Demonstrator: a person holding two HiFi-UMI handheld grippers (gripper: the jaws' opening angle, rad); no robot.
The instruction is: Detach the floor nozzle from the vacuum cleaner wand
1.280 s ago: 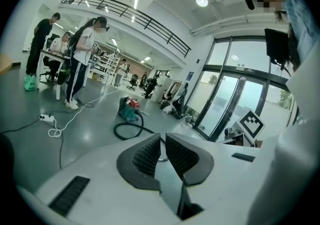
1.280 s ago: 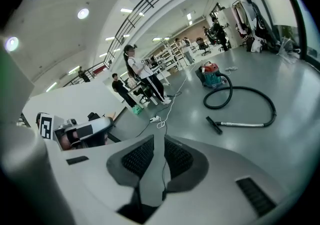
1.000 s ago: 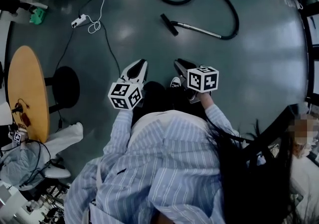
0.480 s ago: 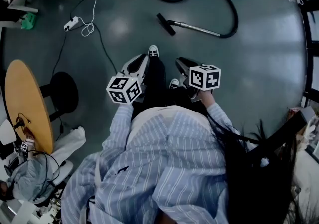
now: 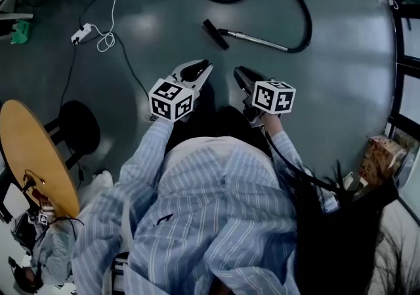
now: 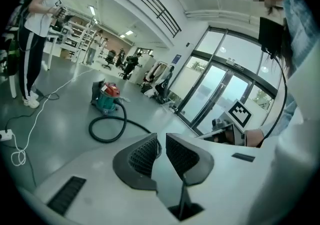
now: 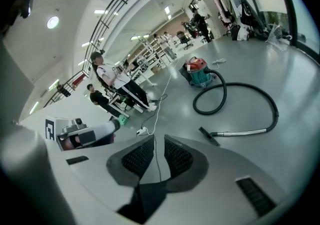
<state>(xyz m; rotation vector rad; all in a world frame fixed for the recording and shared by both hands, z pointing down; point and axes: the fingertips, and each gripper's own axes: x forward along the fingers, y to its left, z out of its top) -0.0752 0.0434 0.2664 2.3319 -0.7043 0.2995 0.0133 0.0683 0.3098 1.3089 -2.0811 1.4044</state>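
Black floor nozzle (image 5: 215, 33) lies on the floor (image 5: 341, 90) at my twelve o'clock, attached to its wand (image 5: 252, 39), and I judge this the approach: left gripper (image 5: 202, 67) and right gripper (image 5: 240, 75), both empty with jaws nearly pressed together, must open next.

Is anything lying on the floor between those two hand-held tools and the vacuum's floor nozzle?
Nothing visible: only bare floor lies between the left tool, the right tool and the floor nozzle ahead.
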